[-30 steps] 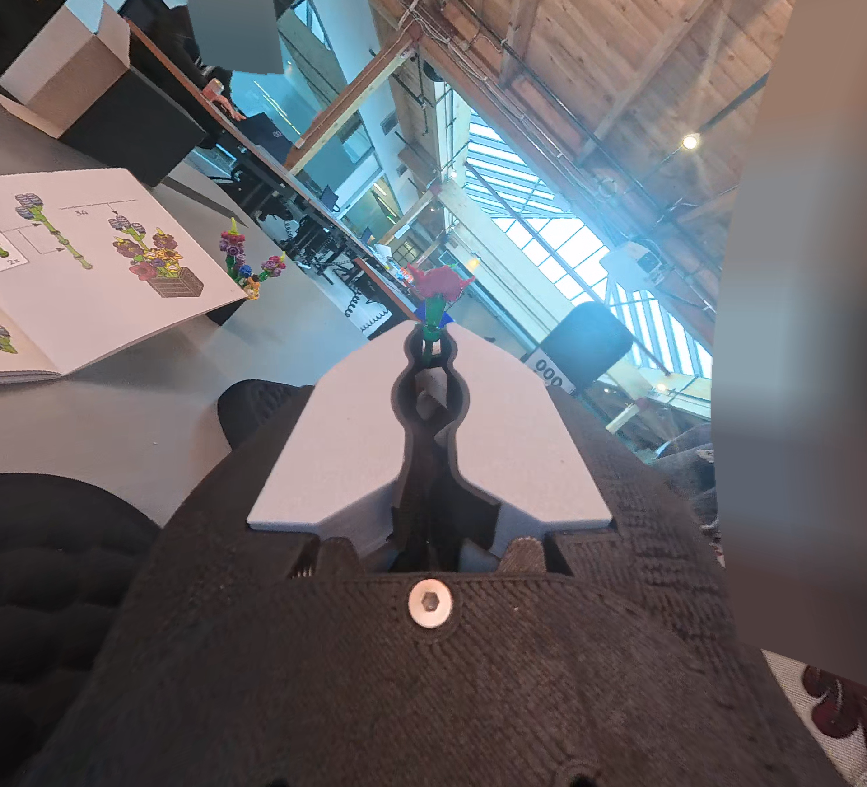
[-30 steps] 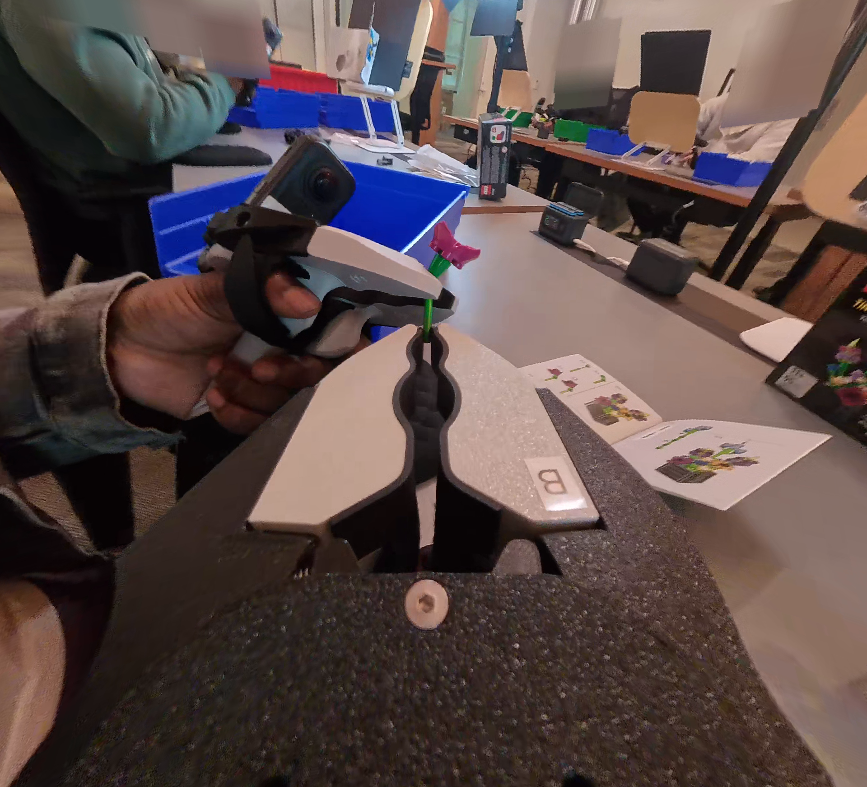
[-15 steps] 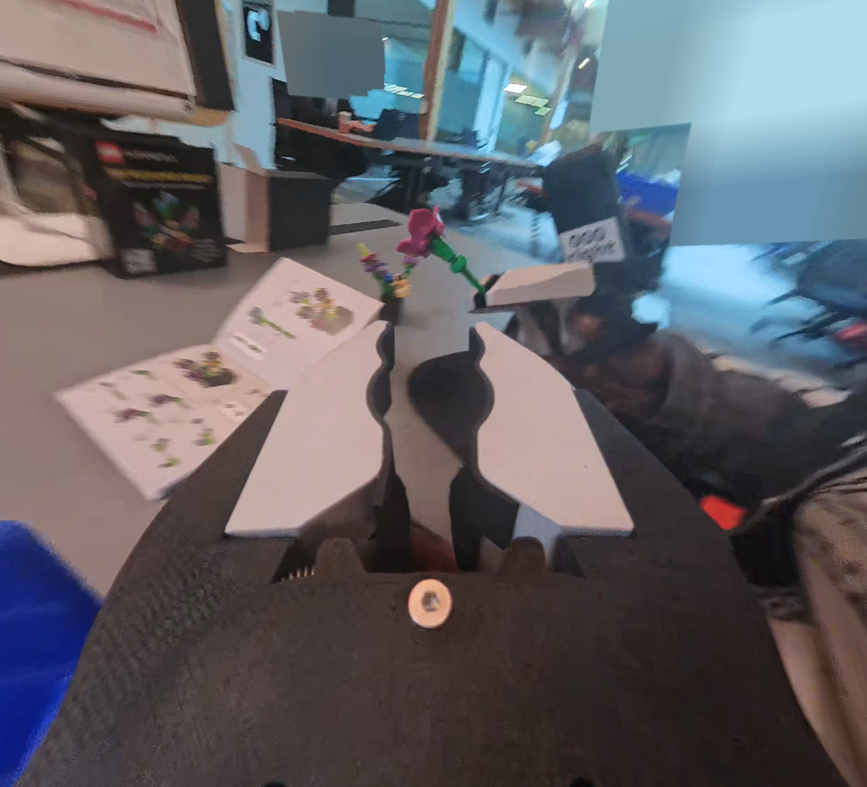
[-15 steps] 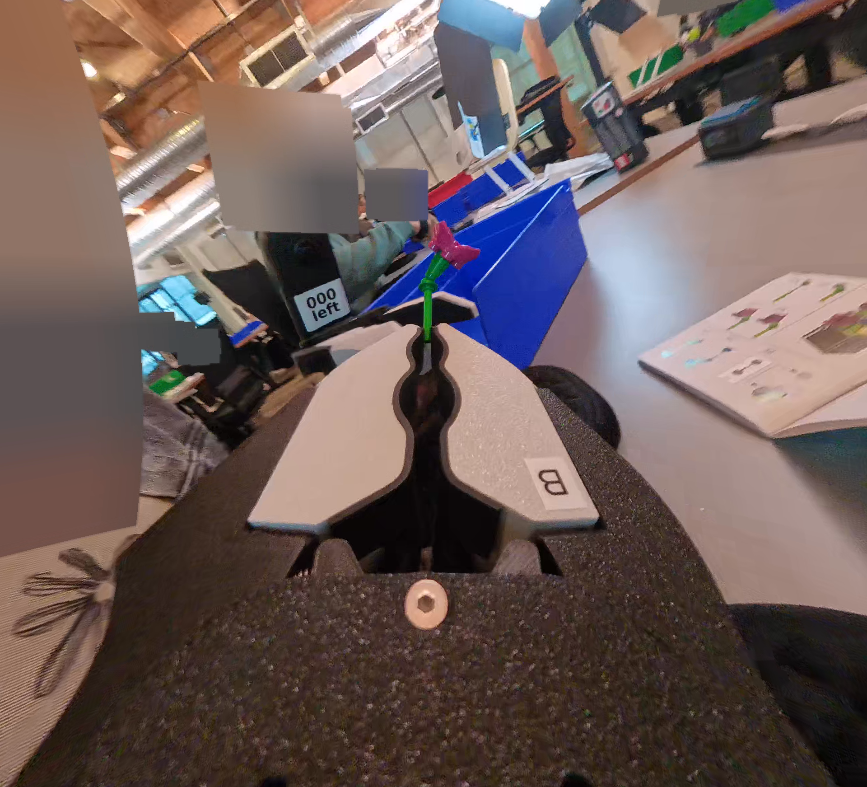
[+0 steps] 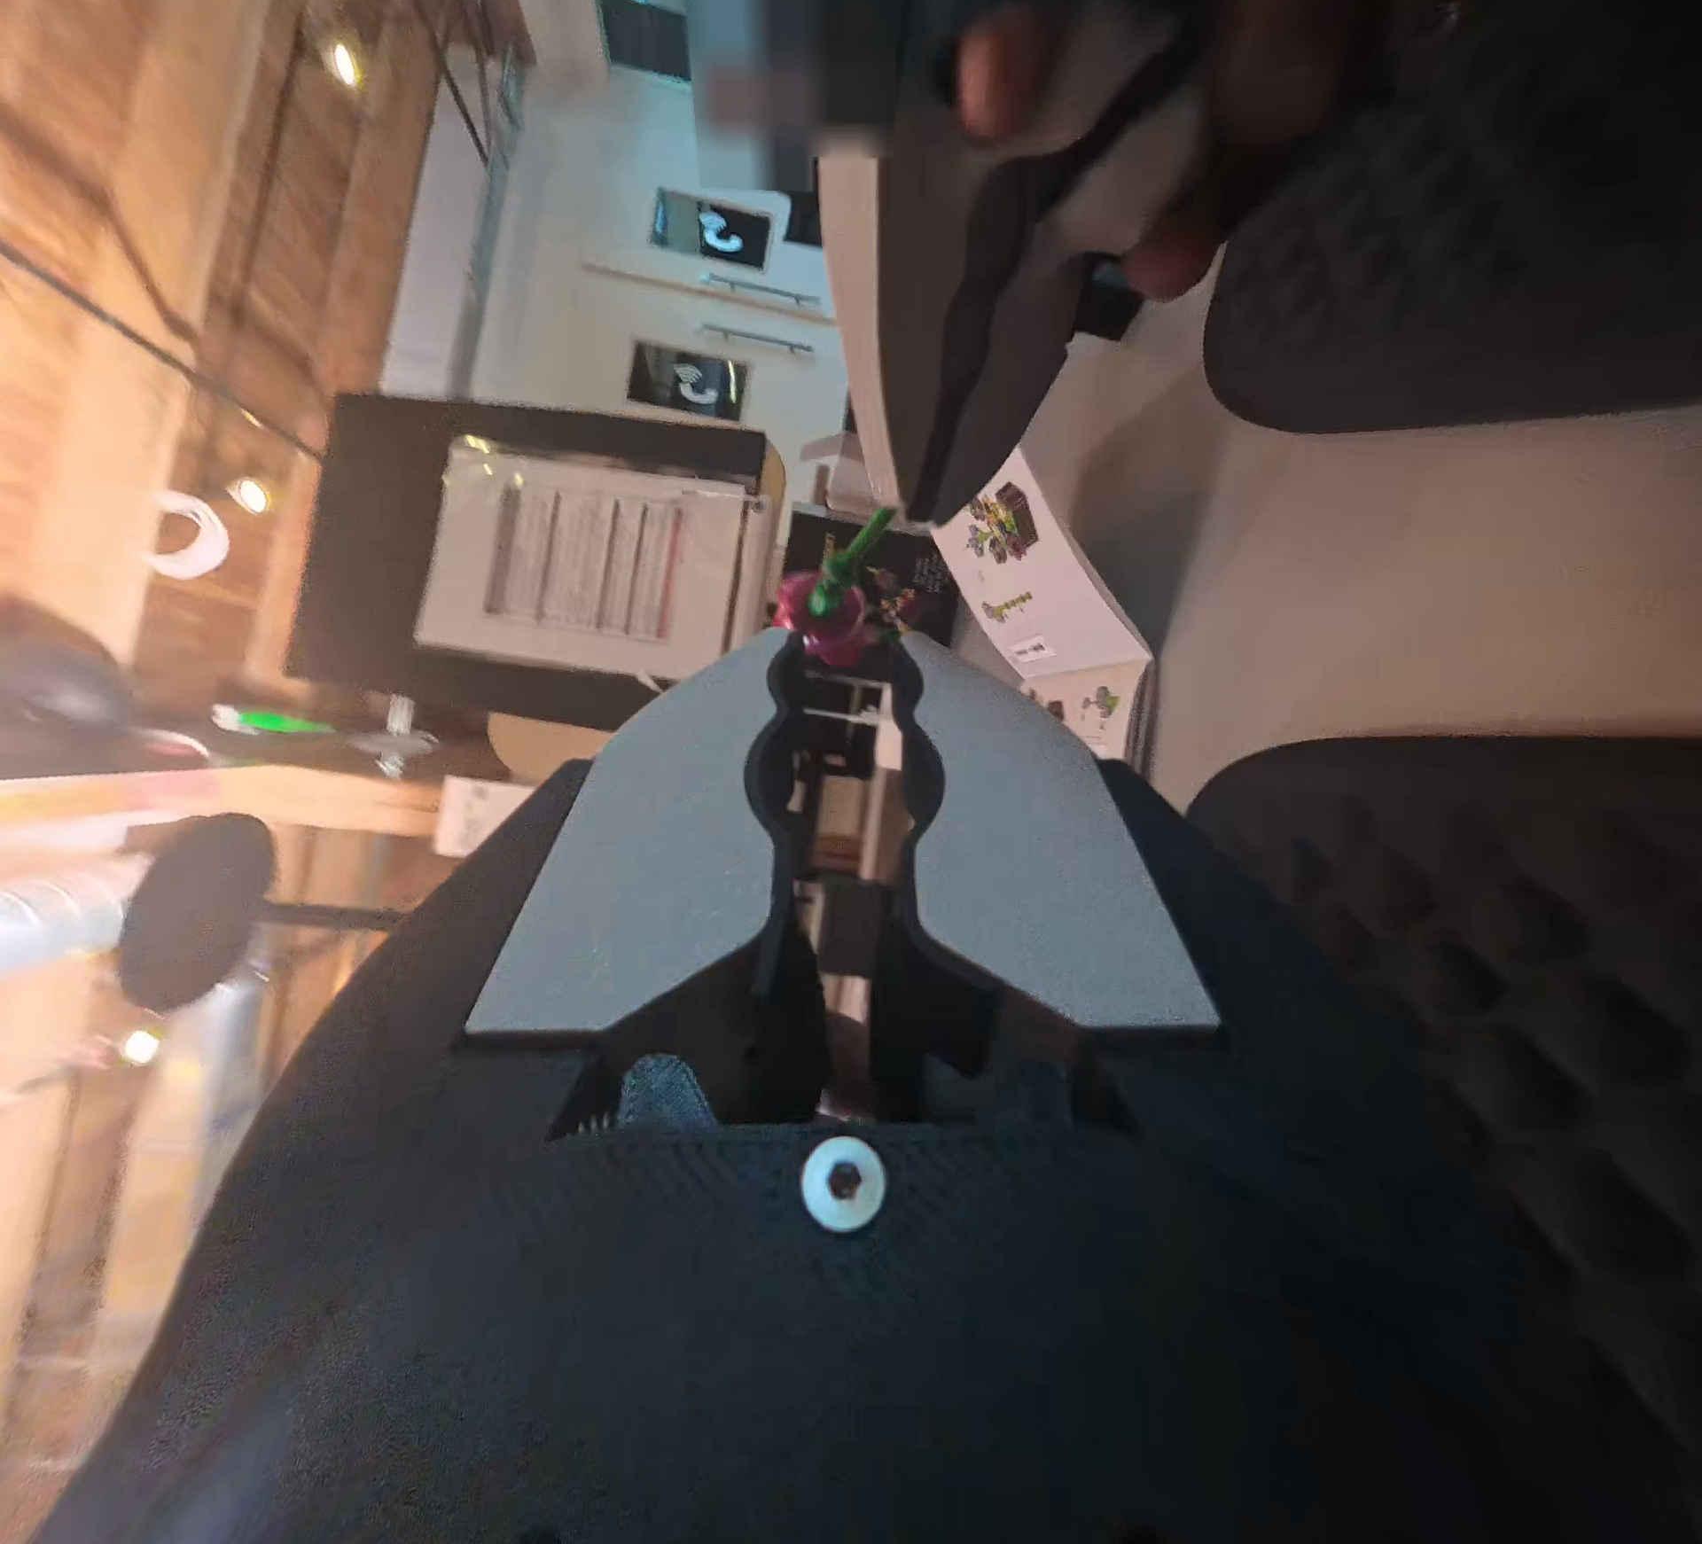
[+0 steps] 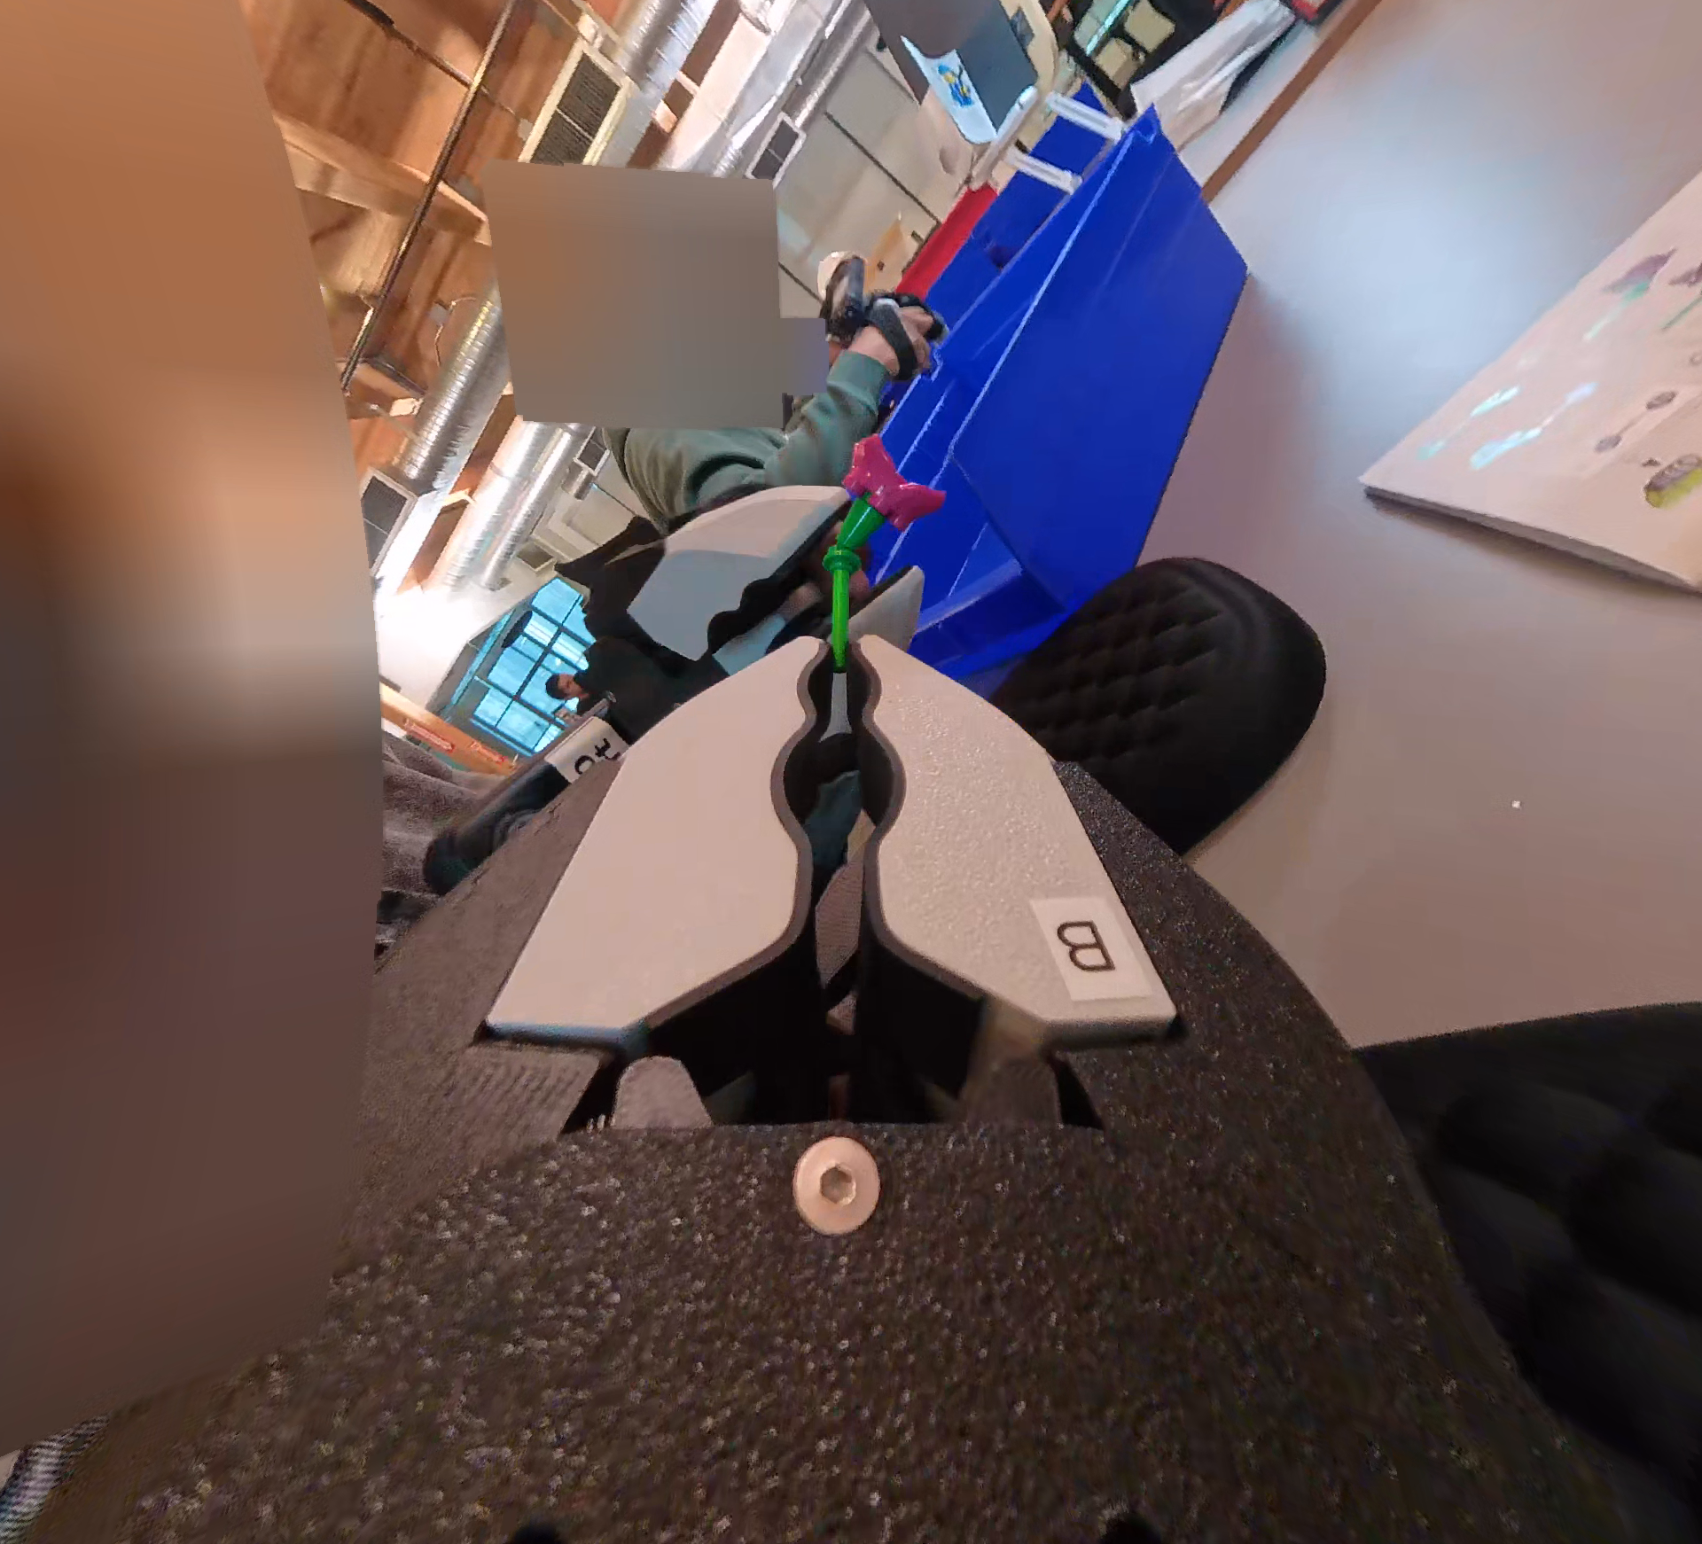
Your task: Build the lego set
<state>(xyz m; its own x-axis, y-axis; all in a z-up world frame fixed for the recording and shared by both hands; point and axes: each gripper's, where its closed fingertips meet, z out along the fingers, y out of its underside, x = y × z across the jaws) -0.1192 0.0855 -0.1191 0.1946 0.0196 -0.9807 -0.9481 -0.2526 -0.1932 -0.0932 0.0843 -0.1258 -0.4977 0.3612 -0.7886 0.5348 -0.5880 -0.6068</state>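
Green stem of lego flower (image 6: 840,614) was pinched at tips of right gripper (image 6: 840,657), pink bloom raised above them. Left gripper (image 5: 840,653) was held parted, bloom just beyond its tips, ungripped. Instruction booklet (image 6: 1556,432) was laid open on grey table (image 6: 1437,229) beside blue bin (image 6: 1087,358).

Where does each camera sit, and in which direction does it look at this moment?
Left wrist view: on the left gripper, rolled sideways, facing the lego flower at its open tips; the right gripper and a hand show.
Right wrist view: on the right gripper, tilted, looking along the green stem that it pinches; the left gripper shows behind.
Shared: the flower, both grippers, the instruction booklet, the grey table.
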